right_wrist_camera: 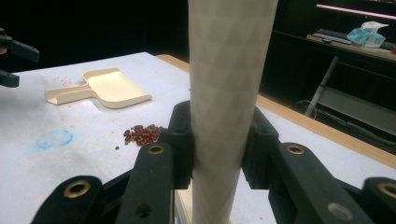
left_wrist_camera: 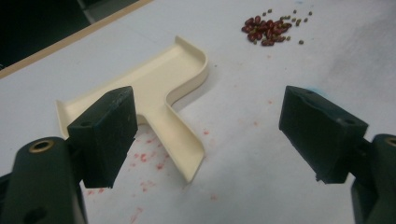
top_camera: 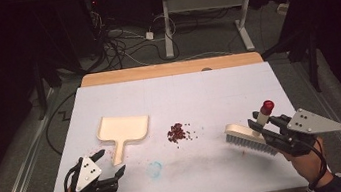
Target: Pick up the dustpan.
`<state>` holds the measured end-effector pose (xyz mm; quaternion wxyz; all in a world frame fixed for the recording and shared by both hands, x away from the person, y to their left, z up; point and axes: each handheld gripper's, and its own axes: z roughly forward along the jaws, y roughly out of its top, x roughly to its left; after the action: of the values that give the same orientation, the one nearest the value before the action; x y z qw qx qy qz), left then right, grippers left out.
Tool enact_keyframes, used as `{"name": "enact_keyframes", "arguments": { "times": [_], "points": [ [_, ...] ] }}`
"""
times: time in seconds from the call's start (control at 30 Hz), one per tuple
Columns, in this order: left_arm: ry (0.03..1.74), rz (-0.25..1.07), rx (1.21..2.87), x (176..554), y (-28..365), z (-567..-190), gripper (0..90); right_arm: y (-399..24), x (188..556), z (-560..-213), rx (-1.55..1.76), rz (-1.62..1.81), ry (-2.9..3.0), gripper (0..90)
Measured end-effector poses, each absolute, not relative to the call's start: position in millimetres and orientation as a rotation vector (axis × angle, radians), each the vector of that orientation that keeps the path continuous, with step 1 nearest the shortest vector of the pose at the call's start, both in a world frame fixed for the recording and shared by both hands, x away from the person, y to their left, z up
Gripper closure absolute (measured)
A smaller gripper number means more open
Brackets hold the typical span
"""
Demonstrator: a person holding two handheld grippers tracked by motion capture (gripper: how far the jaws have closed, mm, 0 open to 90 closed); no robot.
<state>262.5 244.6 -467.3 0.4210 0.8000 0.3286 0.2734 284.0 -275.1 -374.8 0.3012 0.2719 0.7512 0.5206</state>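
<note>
Both grippers sit at the near edge of the table (top_camera: 176, 82). Right gripper (top_camera: 259, 127): fingers clamped on the brush (top_camera: 245, 138) handle. Left gripper (top_camera: 111, 164): fingers wide, empty, just short of the dustpan (top_camera: 124, 130) handle. Beans (top_camera: 177, 132) lie between. Next, I judge: grasp the dustpan, then sweep left.

Your right gripper (right_wrist_camera: 217, 154) view cuts the brush handle (right_wrist_camera: 226, 93) off top & bottom, bristles hidden, while the left jaw block covers part of the dustpan (left_wrist_camera: 154, 88) tray in the left gripper view.
</note>
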Motion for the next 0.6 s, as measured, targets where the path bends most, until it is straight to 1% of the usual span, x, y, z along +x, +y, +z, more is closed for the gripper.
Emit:
{"name": "enact_keyframes", "arguments": {
  "times": [0.2, 0.33, 0.47, 0.6],
  "points": [
    [0.868, 0.718, 1.99, 262.2, 249.0, -466.8, 18.7, -273.9, 283.0, -375.0, 0.723, 1.377, 1.995, 69.9],
    [0.887, 0.711, 2.004, 262.4, 253.5, -468.8, 18.7, -269.9, 285.1, -375.1, 0.705, 1.369, 2.002, 69.9],
    [0.925, 0.695, 1.984, 266.1, 256.6, -468.3, 18.5, -266.3, 285.0, -376.5, 0.699, 1.36, 2.021, 69.9],
    [0.946, 0.689, 2.033, 273.0, 252.8, -467.3, 18.2, -263.5, 284.7, -377.1, 0.697, 1.357, 2.03, 69.9]
  ]
}}
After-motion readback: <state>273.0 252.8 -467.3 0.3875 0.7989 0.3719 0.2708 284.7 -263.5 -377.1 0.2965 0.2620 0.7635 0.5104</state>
